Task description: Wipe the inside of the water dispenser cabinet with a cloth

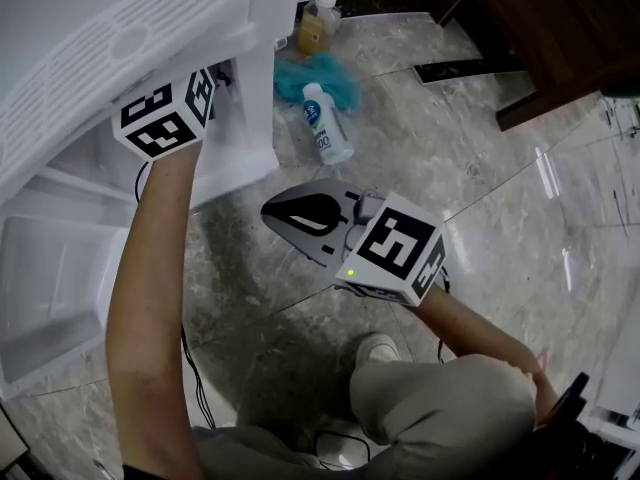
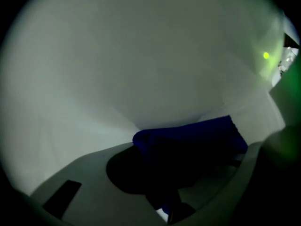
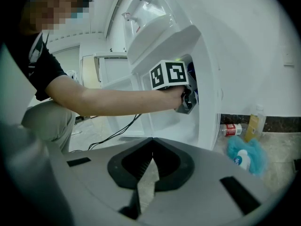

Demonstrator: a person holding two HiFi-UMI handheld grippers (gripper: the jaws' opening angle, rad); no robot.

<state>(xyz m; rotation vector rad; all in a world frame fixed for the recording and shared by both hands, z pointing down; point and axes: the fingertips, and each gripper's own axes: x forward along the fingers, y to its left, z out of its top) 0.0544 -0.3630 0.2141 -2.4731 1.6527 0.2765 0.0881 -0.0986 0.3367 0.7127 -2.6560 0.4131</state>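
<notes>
A: Layout?
B: White water dispenser cabinet point(image 1: 60, 238) stands at the person's left, open at the front. Marble floor point(image 1: 470, 158) fills the rest, with dark wooden furniture point(image 1: 545, 28) at the top right.

A: Left side?
B: Left forearm point(image 1: 150, 268) reaches into the cabinet opening. The left gripper point(image 3: 190, 95) is in past the front edge and only its marker cube point(image 1: 165, 113) stays outside. The left gripper view is dim: white inner walls all round.

A: Jaws?
B: Closed on the blue cloth point(image 2: 197, 133), which is bunched between them. The cloth lies against the white inner wall inside the cabinet.

A: Right?
B: Right gripper point(image 1: 300, 213) is held over the floor, well apart from the cabinet and pointing toward it. Jaws are together at the tips with nothing in them. Green light point(image 1: 351, 273) is lit on its body.

A: Anything else on the floor?
B: Teal fluffy cloth point(image 1: 320, 73) lies by the cabinet's outer side, with a white bottle point(image 1: 328, 123) lying on its edge. A yellowish bottle point(image 1: 312, 30) stands behind it at the wall. A red-label bottle point(image 3: 230, 129) lies beside that. Black cable point(image 1: 195, 368) runs along the floor near the person's knee.
</notes>
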